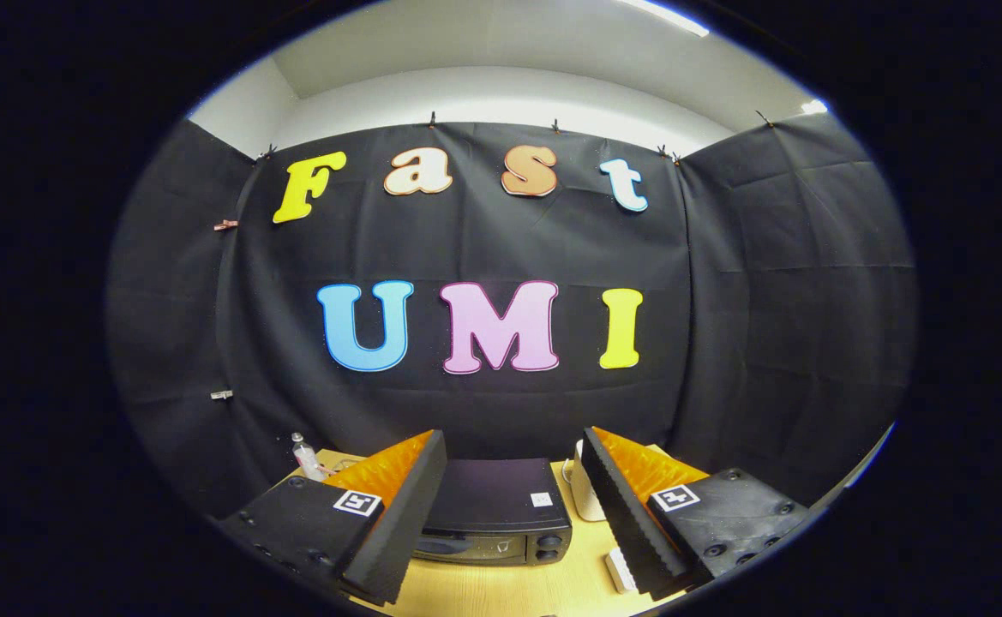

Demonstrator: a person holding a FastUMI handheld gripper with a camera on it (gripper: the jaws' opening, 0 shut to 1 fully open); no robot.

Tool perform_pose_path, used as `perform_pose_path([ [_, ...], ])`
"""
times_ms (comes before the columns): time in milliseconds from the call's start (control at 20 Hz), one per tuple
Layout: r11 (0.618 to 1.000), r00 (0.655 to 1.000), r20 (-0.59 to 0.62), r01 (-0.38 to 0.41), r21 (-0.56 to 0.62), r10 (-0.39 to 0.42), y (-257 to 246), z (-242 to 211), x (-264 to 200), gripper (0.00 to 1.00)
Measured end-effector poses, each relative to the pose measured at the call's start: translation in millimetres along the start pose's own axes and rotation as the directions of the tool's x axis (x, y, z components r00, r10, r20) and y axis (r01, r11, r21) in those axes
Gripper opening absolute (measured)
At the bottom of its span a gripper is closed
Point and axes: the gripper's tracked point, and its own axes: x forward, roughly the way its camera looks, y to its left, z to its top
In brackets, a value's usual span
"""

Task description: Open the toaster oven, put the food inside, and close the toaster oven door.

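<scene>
A black toaster oven (497, 511) sits on the wooden table (509, 591), seen from above and in front, beyond my fingers and framed between them. Its door (471, 548) looks closed, with knobs at its right end. My gripper (513, 514) is held high above the table, open, with nothing between its fingers. The black ridged pads (402, 514) on orange backing stand wide apart to either side of the oven.
A small clear bottle (306, 457) stands at the table's back left corner. A white object (588, 501) sits just right of the oven, and a white power strip (621, 570) lies nearer, by the right finger. Black cloth walls close the booth.
</scene>
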Motion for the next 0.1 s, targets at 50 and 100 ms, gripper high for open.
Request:
perform_pose_path([
  [50,1.0,1.0,-0.001,-0.002,-0.001,0.002,0.8,-1.0,-0.8,0.98],
  [100,1.0,1.0,-0.003,0.0,-0.005,0.0,-0.4,-1.6,-0.4,0.98],
])
